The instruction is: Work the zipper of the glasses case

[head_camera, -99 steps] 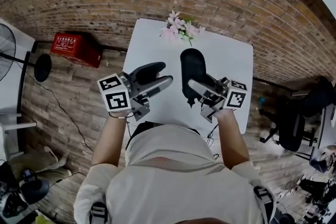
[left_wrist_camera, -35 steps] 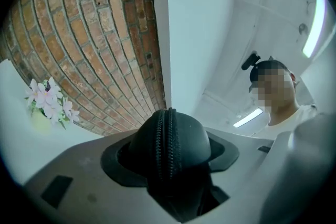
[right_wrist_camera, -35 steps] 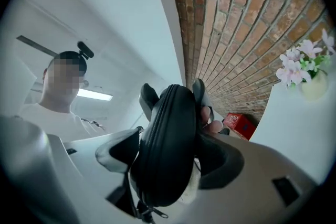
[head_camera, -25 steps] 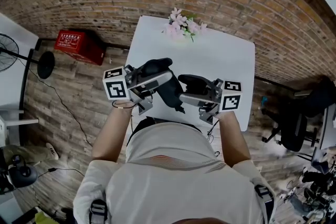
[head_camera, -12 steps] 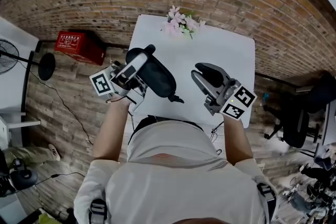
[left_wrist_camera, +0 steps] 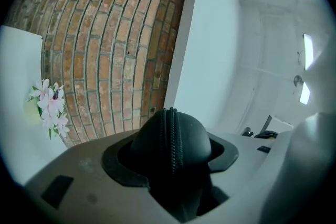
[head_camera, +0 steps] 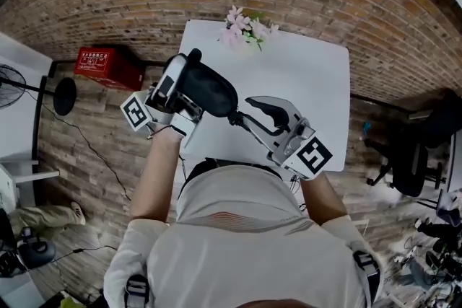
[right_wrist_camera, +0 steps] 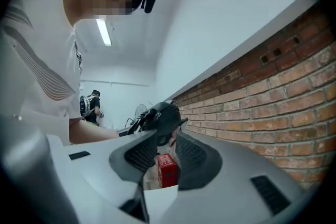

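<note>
While aloft, one glasses case (head_camera: 211, 90) in one left gripper (left_wrist_camera: 172, 161) (one zipper (left_wrist_camera: 171, 131)).

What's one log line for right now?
left gripper: shut on glasses case, held up | right gripper: jaws just closed in, tips at case's zipper end, grip unclear | table: flowers

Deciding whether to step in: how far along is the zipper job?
Done: the left claw clamps the glasses case, held above the table. In hand: the right claw has just been closing its jaws at the case's end; whether they pinch the pull is unclear. Left: the zipper looks shut where visible, so the run remains.
</note>
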A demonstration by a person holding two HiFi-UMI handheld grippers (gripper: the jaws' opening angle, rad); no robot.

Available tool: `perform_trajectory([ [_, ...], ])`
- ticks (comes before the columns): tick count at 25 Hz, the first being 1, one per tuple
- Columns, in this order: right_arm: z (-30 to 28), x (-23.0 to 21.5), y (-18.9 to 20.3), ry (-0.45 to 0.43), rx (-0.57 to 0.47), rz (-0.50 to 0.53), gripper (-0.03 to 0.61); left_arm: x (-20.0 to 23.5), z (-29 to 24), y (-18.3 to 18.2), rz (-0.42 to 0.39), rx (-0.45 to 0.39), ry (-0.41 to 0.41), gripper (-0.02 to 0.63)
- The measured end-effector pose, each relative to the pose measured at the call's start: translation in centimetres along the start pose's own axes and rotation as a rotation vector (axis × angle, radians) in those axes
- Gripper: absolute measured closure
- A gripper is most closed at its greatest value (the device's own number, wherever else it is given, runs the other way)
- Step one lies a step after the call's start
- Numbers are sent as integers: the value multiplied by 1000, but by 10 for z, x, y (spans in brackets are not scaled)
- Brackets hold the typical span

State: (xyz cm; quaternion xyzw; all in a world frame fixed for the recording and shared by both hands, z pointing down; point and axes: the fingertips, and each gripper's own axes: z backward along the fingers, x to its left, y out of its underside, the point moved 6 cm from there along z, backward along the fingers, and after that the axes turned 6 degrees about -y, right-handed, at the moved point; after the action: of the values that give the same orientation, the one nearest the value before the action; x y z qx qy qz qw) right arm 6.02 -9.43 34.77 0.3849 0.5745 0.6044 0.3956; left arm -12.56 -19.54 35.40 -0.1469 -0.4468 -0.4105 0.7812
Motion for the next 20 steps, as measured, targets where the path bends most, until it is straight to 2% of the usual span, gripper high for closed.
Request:
perform_trajectory([
  [4, -2, 8, -3, 30, 14, 81, 421, 2, 0, 2, -25, -7, -16, 348],
  [10, -8, 11, 0, 37, 42, 95, 423, 8, 0, 5, -12, -11, -41, 348],
  [14, -8, 11, 5, 66, 77, 133, 462, 10, 3, 3, -41, 1, -74, 347],
  [17, -4, 6, 9, 114, 94, 148, 528, 11, 4, 2, -72, 17, -92, 348],
  [20, -4, 3, 9, 115, 97, 151, 528, 12, 5, 1, -86, 14, -98, 348],
])
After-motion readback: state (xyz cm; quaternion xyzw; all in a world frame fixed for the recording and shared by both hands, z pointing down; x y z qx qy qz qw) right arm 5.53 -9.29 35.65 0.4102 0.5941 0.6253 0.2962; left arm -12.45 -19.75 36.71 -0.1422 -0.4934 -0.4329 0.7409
